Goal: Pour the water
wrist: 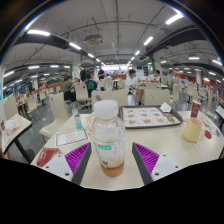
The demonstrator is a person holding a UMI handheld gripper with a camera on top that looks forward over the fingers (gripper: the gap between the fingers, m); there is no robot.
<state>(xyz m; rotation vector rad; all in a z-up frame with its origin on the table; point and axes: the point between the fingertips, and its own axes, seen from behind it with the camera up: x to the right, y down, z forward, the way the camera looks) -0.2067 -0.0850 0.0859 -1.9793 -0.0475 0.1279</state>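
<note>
While the gripper points forward over a pale bench, a clear plastic bottle stands upright between its two fingers, white cap on top and a little amber liquid at its base. Both purple pads lie close against the bottle's sides, though I cannot tell whether they press on it or merely flank it, so the gripper's state stays uncertain. Whether the bottle rests on the bench or is lifted off it is also unclear.

Ahead of the fingers and to the right sits a cup of yellowish drink, with a red can just beyond it. Straight ahead, past the bottle, lies a tray with rows of small items. To the left, near the fingers, a card lies flat on the bench. Farther off, chairs and other tables fill a large hall under strip lights, where people stand.
</note>
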